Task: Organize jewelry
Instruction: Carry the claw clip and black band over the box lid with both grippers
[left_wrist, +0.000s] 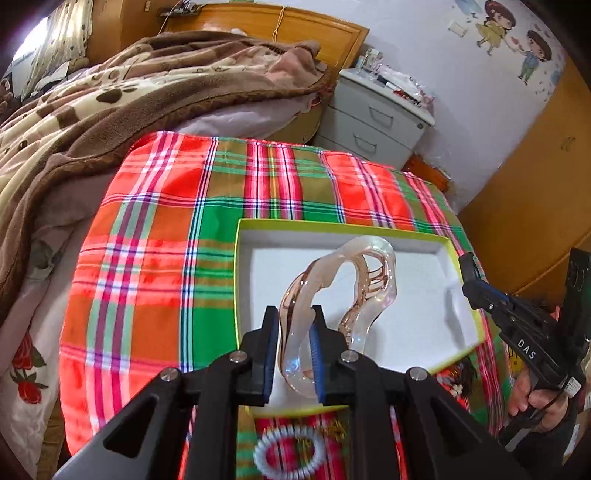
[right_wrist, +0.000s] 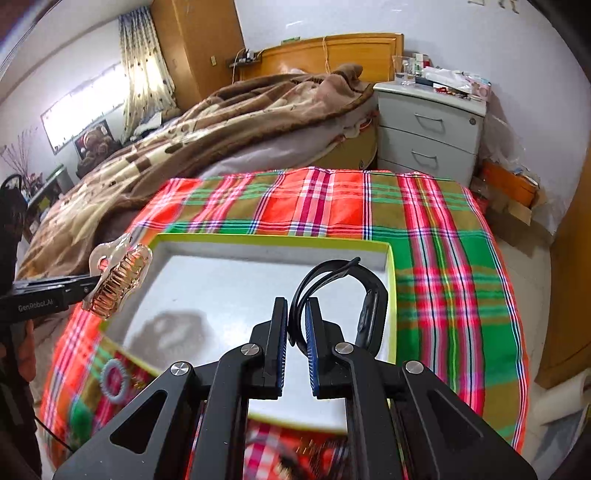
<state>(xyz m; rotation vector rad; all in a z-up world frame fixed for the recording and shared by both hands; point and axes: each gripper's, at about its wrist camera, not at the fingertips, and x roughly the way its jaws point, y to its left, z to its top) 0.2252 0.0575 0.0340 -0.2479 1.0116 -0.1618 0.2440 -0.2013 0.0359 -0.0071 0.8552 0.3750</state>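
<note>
Ahead lies a plaid cloth (right_wrist: 424, 236); beyond it to the left, a brown blanket (right_wrist: 229, 118) covers the bed, and a grey nightstand (right_wrist: 428, 129) stands ahead right.

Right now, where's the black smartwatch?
The black smartwatch is pinched by its strap in the right gripper, held over the right half of the green-rimmed tray. The left gripper holds a clear hair claw clip over that tray.

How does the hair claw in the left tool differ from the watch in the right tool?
The hair claw is clear, pinkish plastic with teeth; the watch is black with a looped strap. The claw looks bulkier, the watch thinner. Each is clamped in a tool over the white tray.
</note>
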